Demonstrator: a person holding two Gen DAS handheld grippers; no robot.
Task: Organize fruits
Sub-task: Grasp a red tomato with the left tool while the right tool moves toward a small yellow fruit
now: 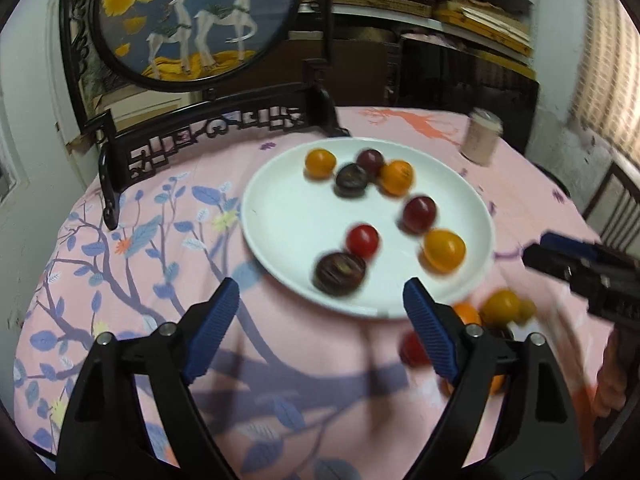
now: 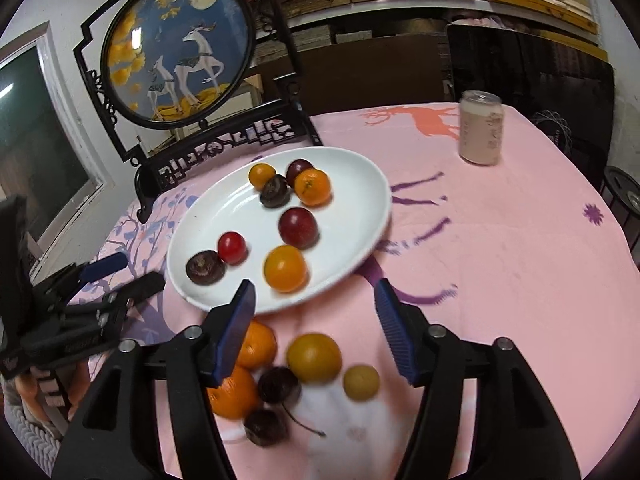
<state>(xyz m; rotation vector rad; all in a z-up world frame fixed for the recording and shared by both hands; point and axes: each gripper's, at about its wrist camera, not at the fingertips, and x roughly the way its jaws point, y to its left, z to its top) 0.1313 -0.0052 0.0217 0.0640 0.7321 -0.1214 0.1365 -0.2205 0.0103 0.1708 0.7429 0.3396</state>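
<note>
A white plate (image 1: 288, 208) (image 2: 352, 204) holds several small fruits: orange, dark purple and red ones. More loose fruits lie on the pink cloth in front of it, among them a yellow fruit (image 2: 314, 357), an orange one (image 2: 256, 344) and dark cherries (image 2: 279, 389); some show in the left wrist view (image 1: 500, 306). My left gripper (image 1: 322, 318) is open and empty just before the plate's near rim. My right gripper (image 2: 316, 312) is open and empty above the loose fruits. Each gripper shows in the other's view (image 1: 576, 268) (image 2: 108, 280).
A black carved stand with a round deer painting (image 1: 192, 20) (image 2: 180, 52) rises behind the plate. A pink drink can (image 2: 480, 128) (image 1: 482, 136) stands at the back right. The table has a pink patterned cloth (image 2: 500, 240). Shelves fill the background.
</note>
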